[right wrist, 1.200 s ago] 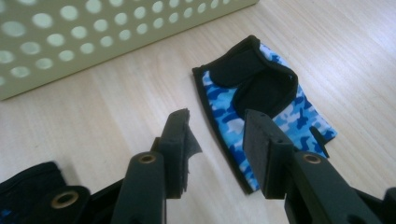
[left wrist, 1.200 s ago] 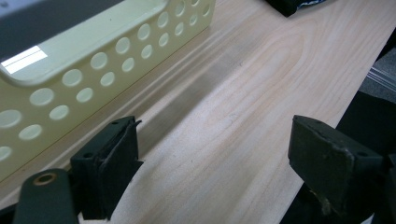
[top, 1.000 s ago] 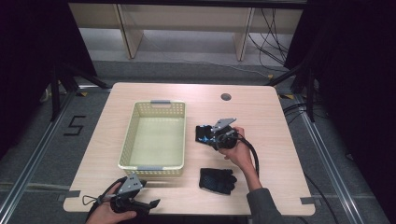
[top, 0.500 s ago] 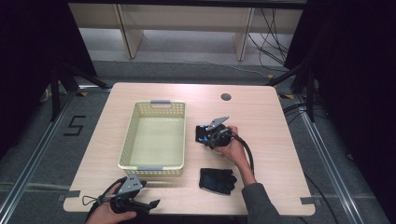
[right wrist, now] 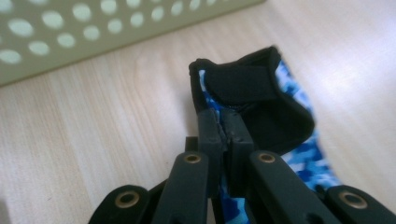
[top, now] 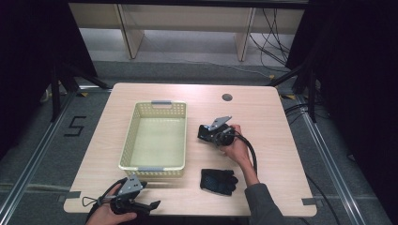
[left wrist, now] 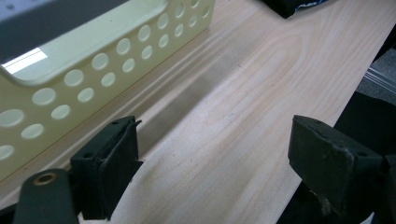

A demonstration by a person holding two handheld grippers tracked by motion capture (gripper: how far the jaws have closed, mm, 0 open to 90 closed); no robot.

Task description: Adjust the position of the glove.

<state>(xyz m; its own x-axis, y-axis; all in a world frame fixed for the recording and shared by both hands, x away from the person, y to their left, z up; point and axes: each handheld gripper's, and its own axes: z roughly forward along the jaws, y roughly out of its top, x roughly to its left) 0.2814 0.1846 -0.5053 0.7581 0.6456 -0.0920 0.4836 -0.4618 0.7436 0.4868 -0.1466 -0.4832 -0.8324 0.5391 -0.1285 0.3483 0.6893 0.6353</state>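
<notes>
A black glove with a blue-patterned inside (right wrist: 261, 98) lies on the table just right of the basket. My right gripper (right wrist: 225, 126) is shut on its cuff edge; the jaws have just been closing with the fabric pinched between the pads. From above, the right gripper (top: 206, 132) and that glove (top: 202, 133) sit beside the pale yellow basket (top: 129, 140). A second black glove (top: 218, 180) lies flat nearer the front edge. My left gripper (top: 150, 205) rests at the front left corner; its jaws (left wrist: 215, 149) stand wide open over bare wood.
The basket's perforated wall (left wrist: 93, 70) runs close to the left gripper. A round cable hole (top: 227, 97) marks the table's far side. A black cable trails from the right gripper along the forearm. Dark floor lies beyond the table's edges.
The right gripper has edged a little to the left, toward the basket. The left gripper has kept still.
</notes>
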